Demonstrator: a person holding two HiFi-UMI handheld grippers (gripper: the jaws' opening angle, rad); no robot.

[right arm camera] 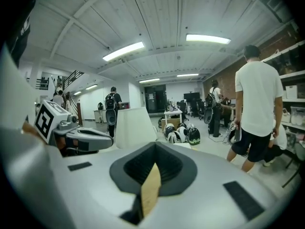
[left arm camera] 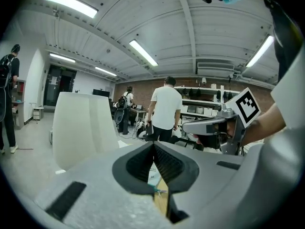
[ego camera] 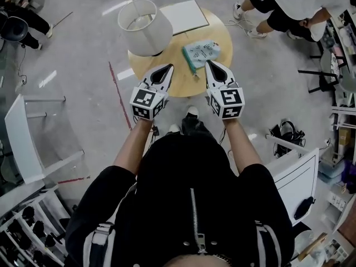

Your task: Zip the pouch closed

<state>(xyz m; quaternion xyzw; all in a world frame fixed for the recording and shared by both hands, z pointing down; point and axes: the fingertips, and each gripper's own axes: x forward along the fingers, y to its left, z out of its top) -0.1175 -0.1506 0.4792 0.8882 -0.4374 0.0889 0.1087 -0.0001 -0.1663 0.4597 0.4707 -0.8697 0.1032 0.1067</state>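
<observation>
Zip on the pouch [ego camera: 200,53] too small to read, maybe open. Through the left gripper [left arm camera: 153,145], just a sliver of it shows. Top edge crops a person [ego camera: 300,1].

The pouch [ego camera: 201,53] was small and soft, pale teal with a scattered light print. A darker teal band ran down its left edge. It lay flat on the round wooden table [ego camera: 178,82], on the right half of the top and a little short of the middle. It was turned slightly askew, with the banded edge slanting toward the near rim. Whether the zip was open or shut could not be made out.
</observation>
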